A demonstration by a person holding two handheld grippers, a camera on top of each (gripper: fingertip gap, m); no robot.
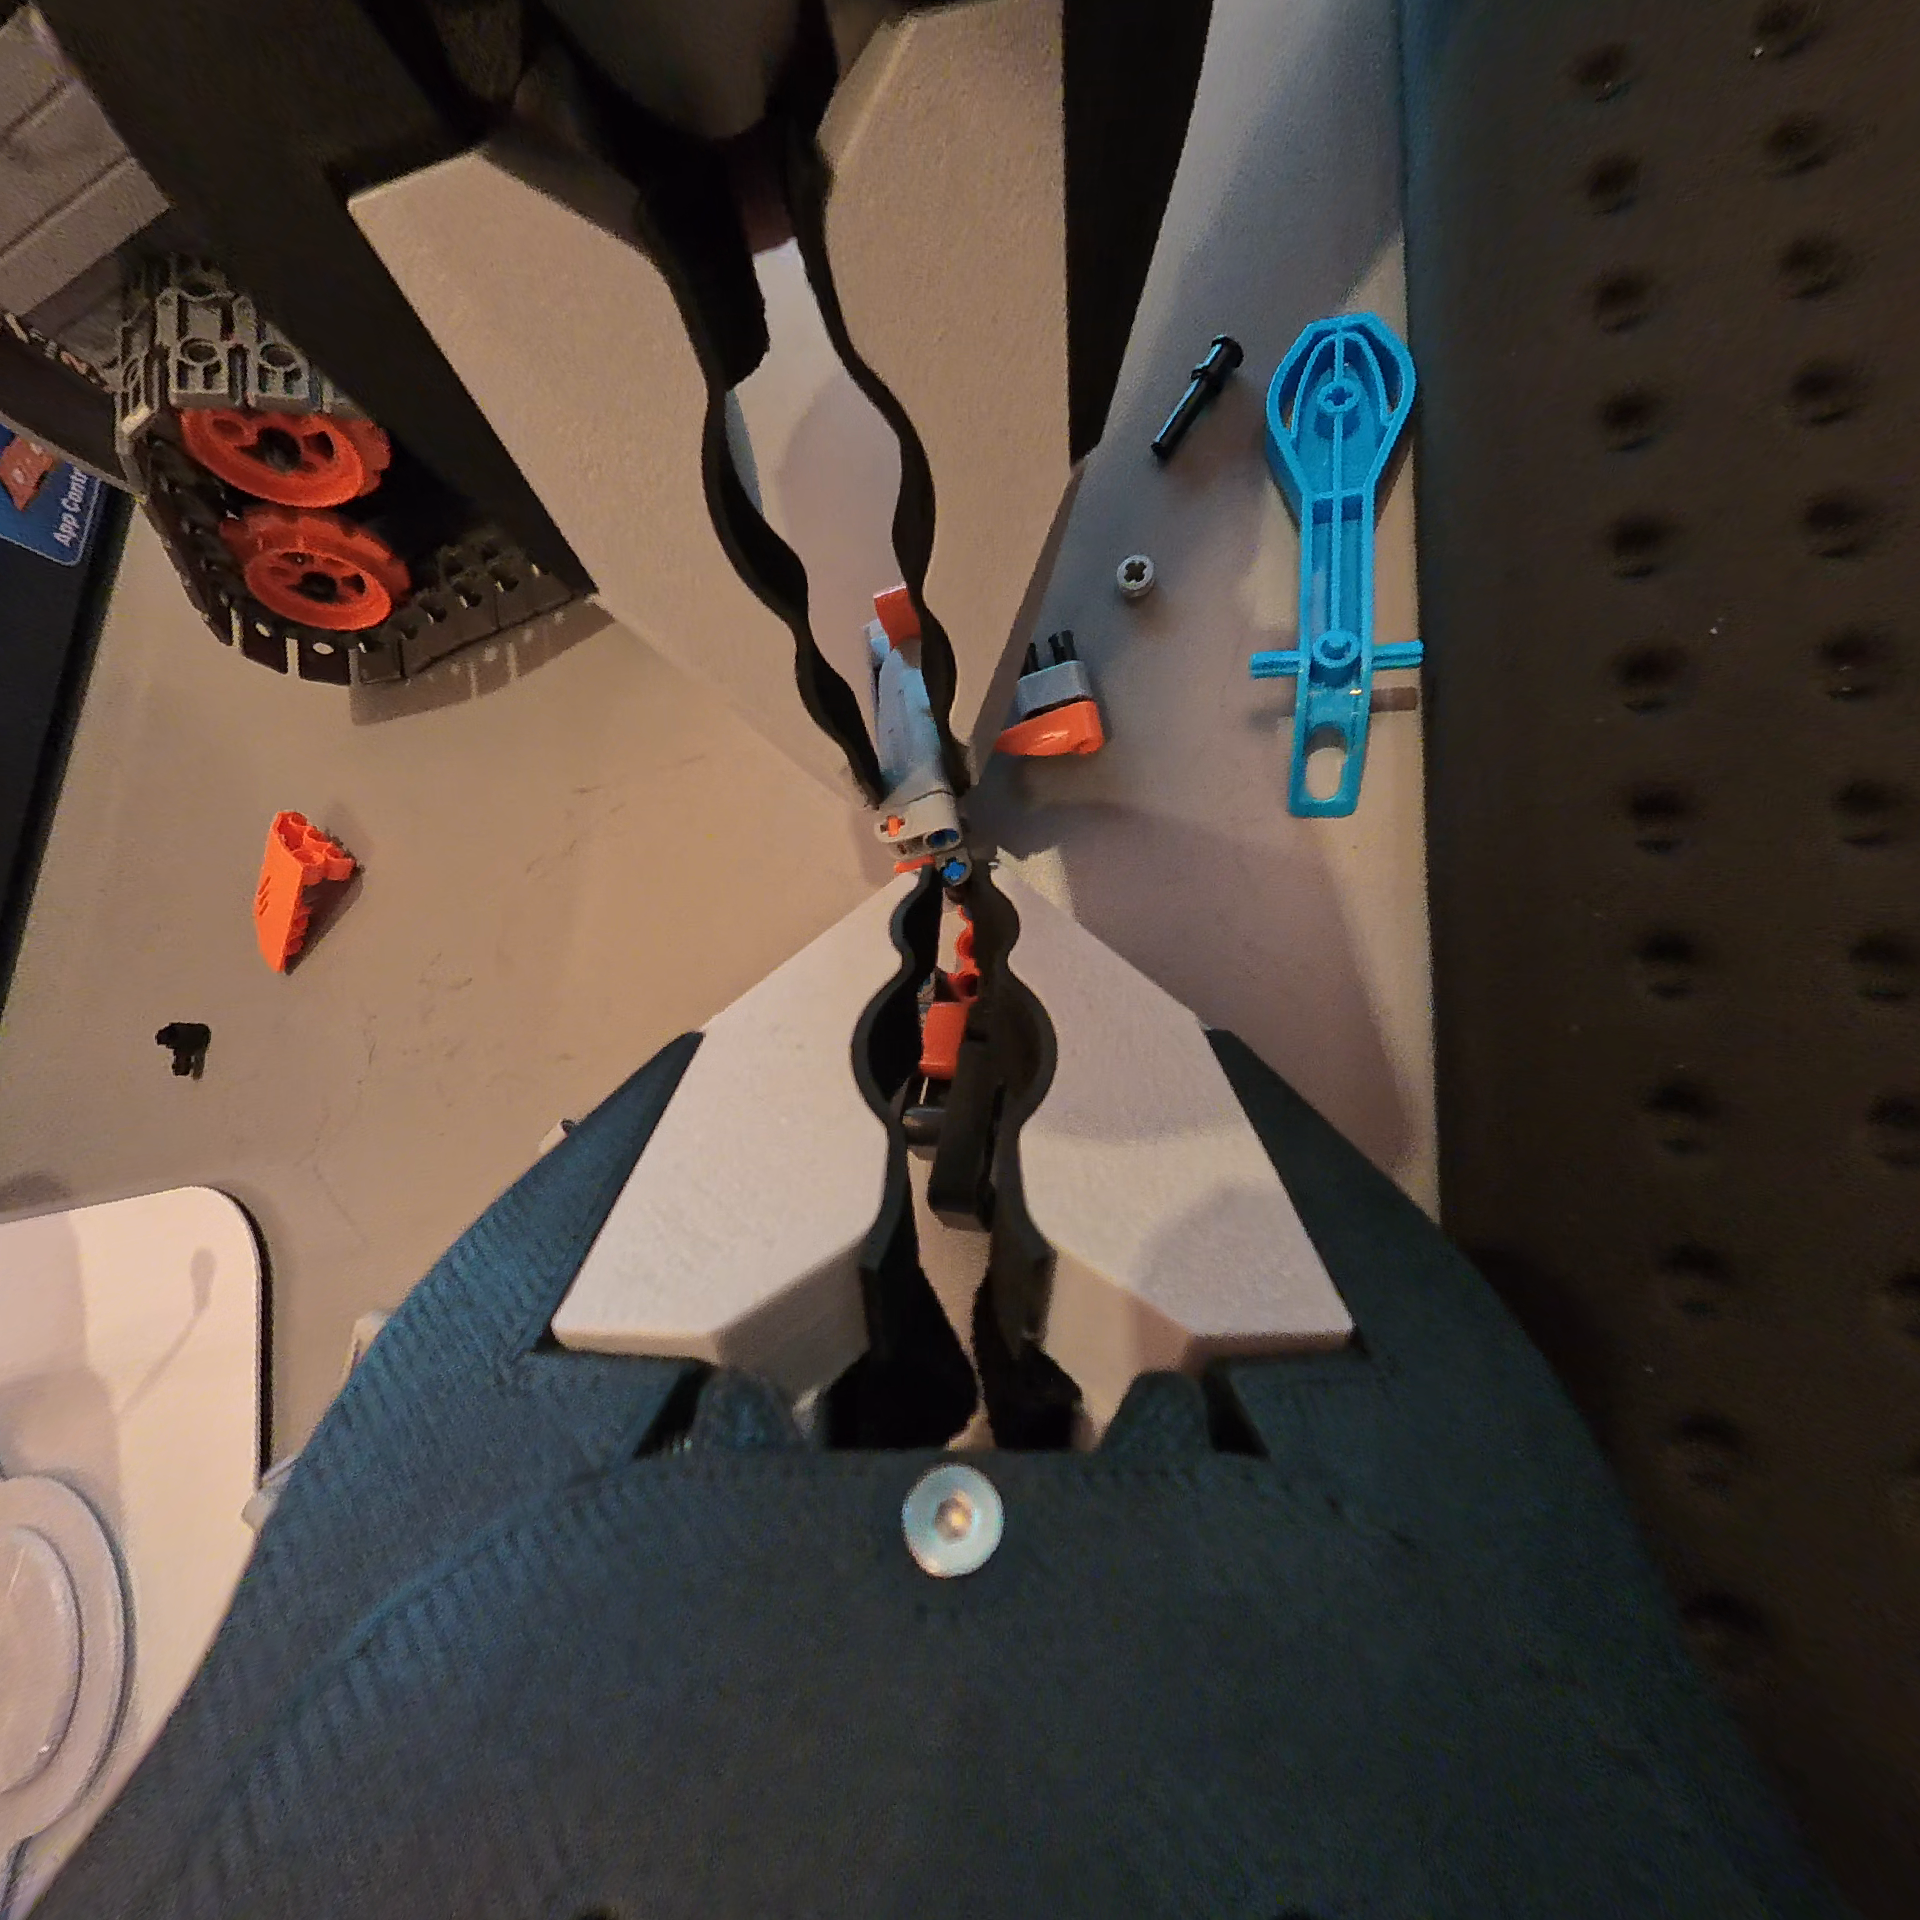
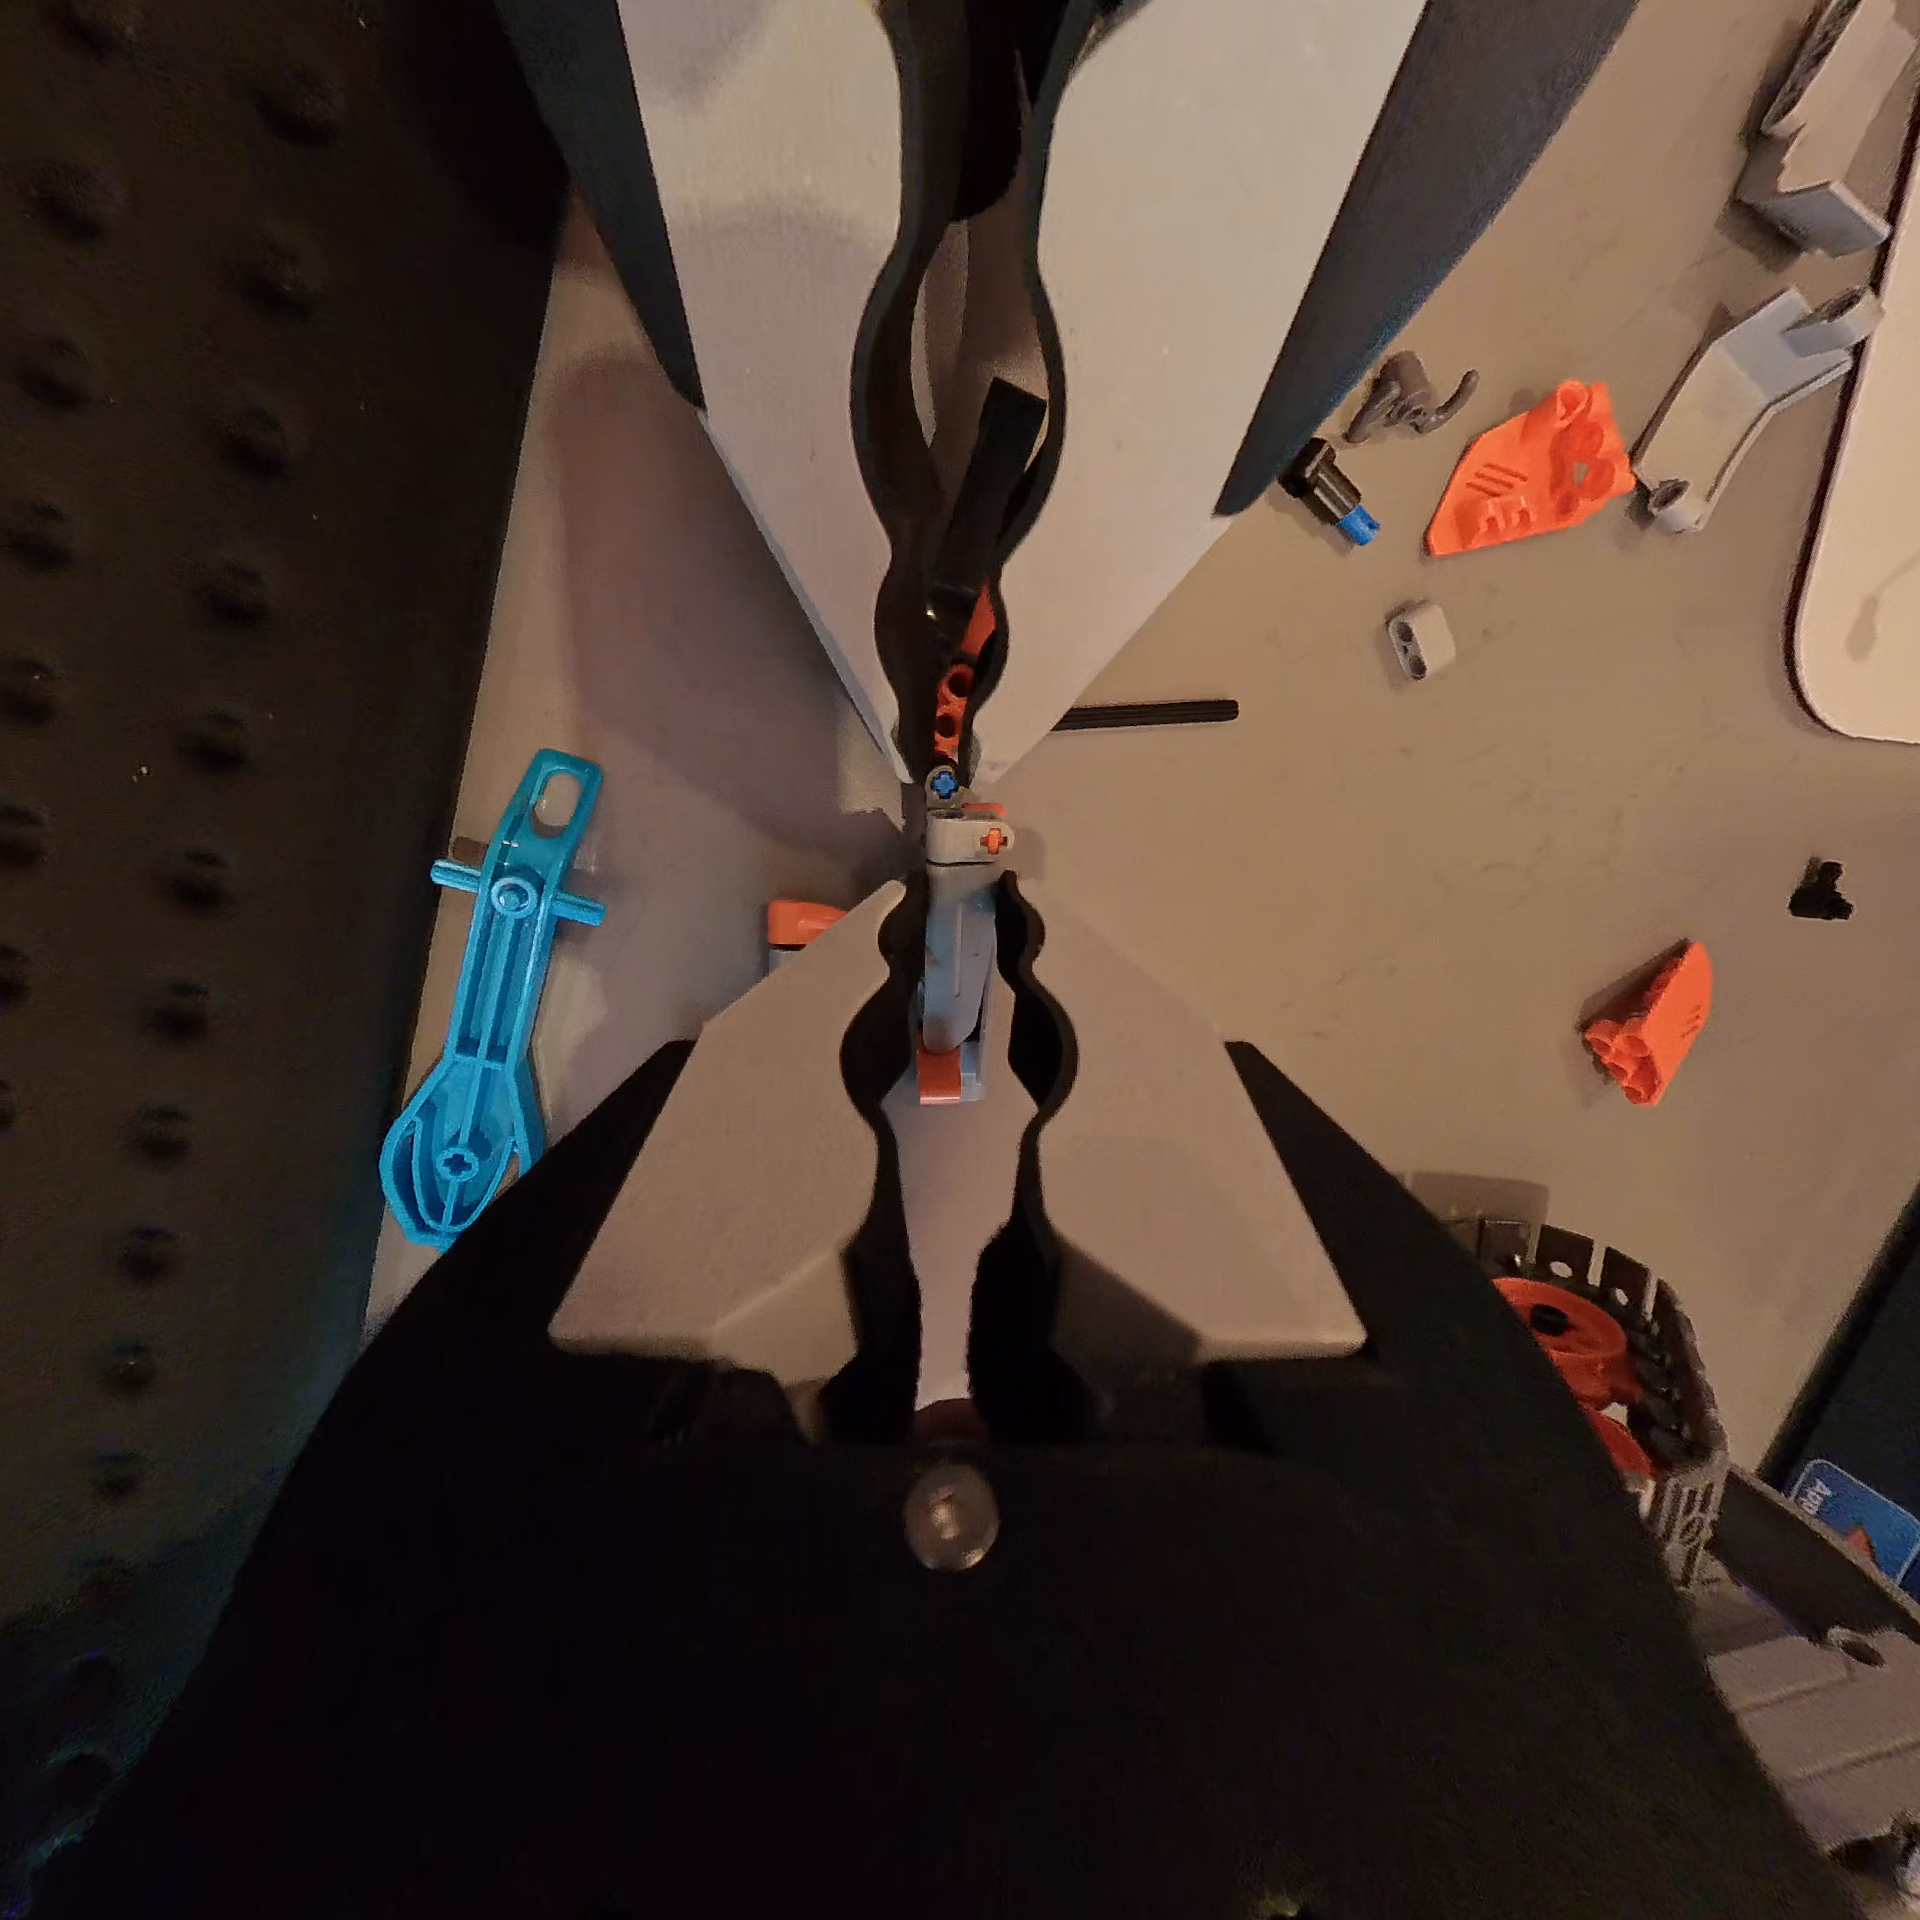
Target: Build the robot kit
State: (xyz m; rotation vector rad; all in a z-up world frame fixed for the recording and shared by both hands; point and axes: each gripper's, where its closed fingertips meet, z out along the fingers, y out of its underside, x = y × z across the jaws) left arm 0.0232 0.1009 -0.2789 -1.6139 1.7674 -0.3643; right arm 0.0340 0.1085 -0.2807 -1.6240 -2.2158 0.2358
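Both grippers meet tip to tip over the table (image 1: 520,831); my left gripper (image 1: 951,894) is pinched shut on an orange-and-black piece (image 1: 951,1023), my right gripper (image 2: 951,904) on a grey piece with an orange end (image 2: 951,966), their ends touching. Beside them lie a blue lever tool (image 1: 1335,540), orange wedges (image 1: 296,888) and a tracked wheel unit (image 1: 281,509); a blue printed label (image 1: 68,509) sits at the edge.

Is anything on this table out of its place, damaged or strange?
Nothing looks broken or spilled. Small building-toy parts lie scattered loose on the table, for example an orange wedge piece and a blue separator tool at the table's edge. The left gripper and right gripper each clamp one small assembly, tip to tip.
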